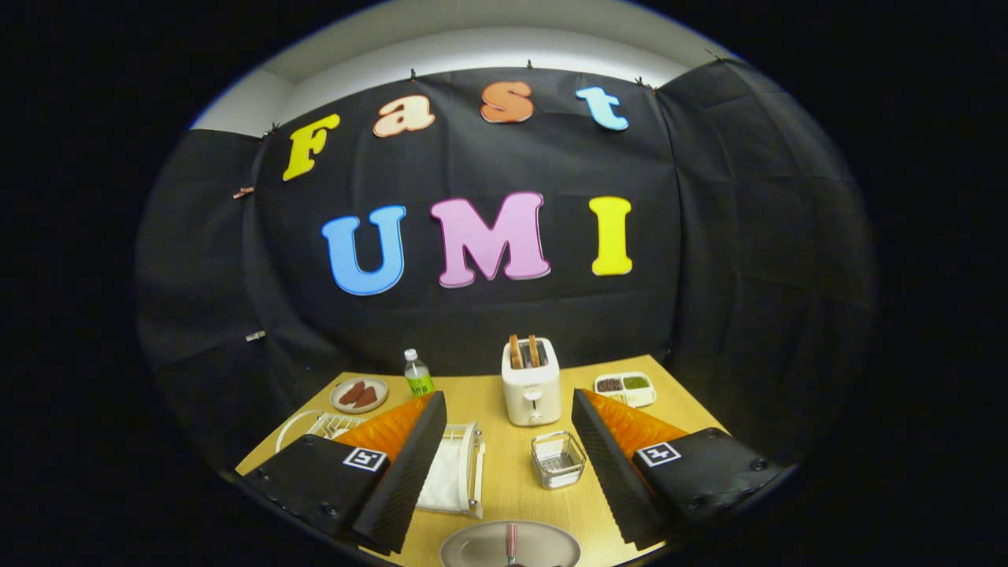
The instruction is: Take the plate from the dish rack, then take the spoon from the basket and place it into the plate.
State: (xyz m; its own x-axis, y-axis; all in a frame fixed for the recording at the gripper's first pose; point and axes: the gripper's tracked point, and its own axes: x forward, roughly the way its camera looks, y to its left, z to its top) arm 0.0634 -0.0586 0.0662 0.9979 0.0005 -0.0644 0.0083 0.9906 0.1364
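Step in hand: the plate (480,547) lies flat on the worktop (504,409) at its near edge, with the spoon (512,542) resting in it, handle pointing toward the far edge; judged from this, both placements look complete and the hand-held gripper is at the release or retreat stage.

Hand-held gripper: the hand-held gripper (508,457) is raised above the near edge of the worktop, fingers spread wide, nothing between them; neither finger touches plate or spoon.

Plate and spoon: both sit just below and between the fingertips, nearer than the basket.

Basket: a small clear basket (557,459) stands between the fingers, slightly toward the right one, near the middle of the worktop; its contents cannot be made out, and no spoon handle rises from it.

Dish rack: the white dish rack (457,476) sits along the left side of the worktop, partly hidden by the left finger; no plate is seen standing in it.

Other items: a toaster (532,382) holding two slices stands toward the far edge; a bottle (417,373) and a dish of reddish food (359,394) occupy the far left corner; a divided tray (624,387) occupies the far right corner.

Next move: judged to call only for a clear withdrawal, lifting back without brushing the plate rim; if the spoon needs centring, a light nudge would suffice.

Risk: a low retreat could clip the plate at the worktop's near edge.
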